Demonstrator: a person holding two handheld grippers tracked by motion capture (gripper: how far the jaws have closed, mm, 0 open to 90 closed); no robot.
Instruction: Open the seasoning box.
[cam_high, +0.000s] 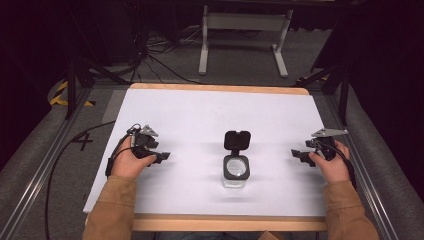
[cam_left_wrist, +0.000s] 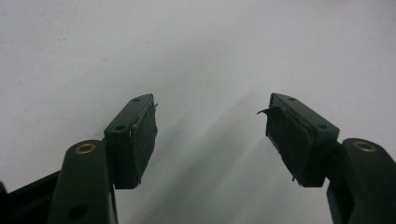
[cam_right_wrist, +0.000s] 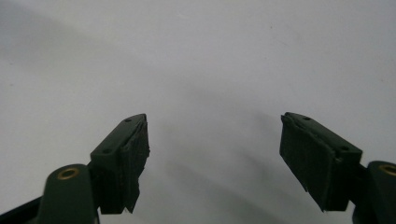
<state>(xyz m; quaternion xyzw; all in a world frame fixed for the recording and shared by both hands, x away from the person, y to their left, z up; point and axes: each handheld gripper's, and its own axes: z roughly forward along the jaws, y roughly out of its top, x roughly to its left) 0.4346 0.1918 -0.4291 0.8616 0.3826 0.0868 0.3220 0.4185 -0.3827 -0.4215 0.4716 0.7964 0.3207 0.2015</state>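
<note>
Small clear jar waits with its lid open

The small clear square jar (cam_high: 235, 172) with a flipped-back black lid sits mid-desk (cam_high: 200, 110), looking light and slippery; grab its sides. Beside it, left gripper (cam_high: 161, 157) and right gripper (cam_high: 298, 155) fingers spread wide, empty.

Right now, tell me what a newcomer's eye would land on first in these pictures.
First comes the small clear container with its black hinged lid flipped open, standing alone near the middle of the white tabletop. Next, the two black hand-held tools flank it, apart from it: the left tool and the right tool, each held in a hand with a tan sleeve. In both gripper views the jaws stand wide apart over bare white surface.
</note>
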